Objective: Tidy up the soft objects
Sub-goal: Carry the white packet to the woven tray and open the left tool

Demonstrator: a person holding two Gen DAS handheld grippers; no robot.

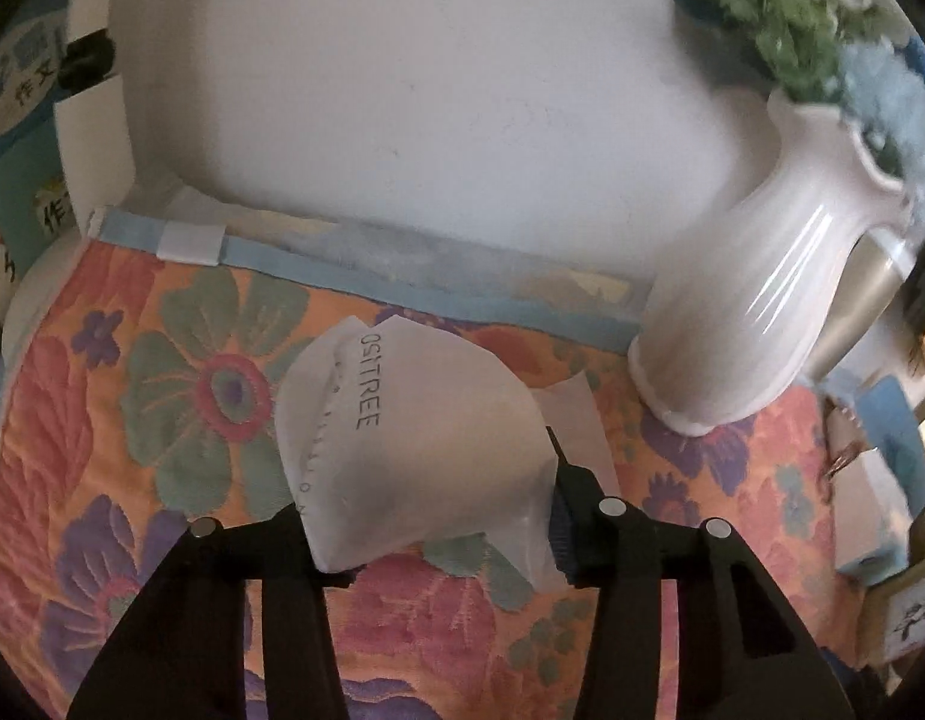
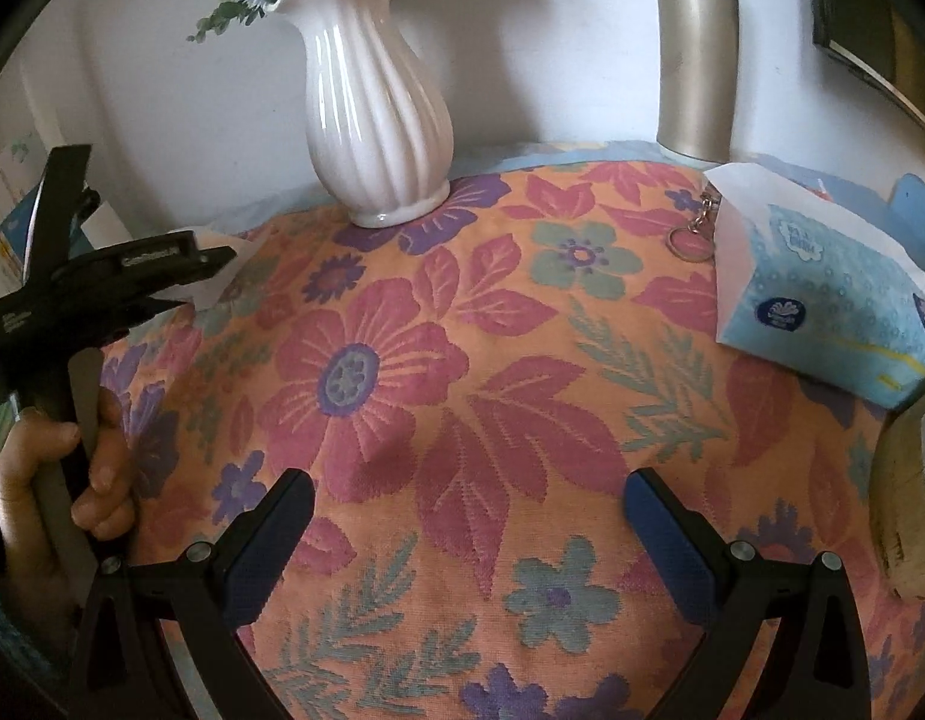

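A white folded face mask (image 1: 414, 438) with black lettering rests on the floral tablecloth (image 1: 162, 396). My left gripper (image 1: 423, 480) is shut on it, one black finger pressing each side of its lower part. In the right wrist view the left gripper (image 2: 201, 279) shows at the far left, held by a person's hand (image 2: 96, 474). My right gripper (image 2: 468, 483) hangs open over the cloth with nothing between its blue pads (image 2: 672, 546). A blue pack of tissues (image 2: 822, 294) lies at the right of the table.
A white ribbed vase (image 2: 375, 120) with blue flowers stands at the back by the wall, close to the right of the mask. A gold flask (image 2: 696, 60) stands further right, and a key ring (image 2: 693, 234) lies beside the tissues. Books stand past the table's left edge (image 1: 24, 198).
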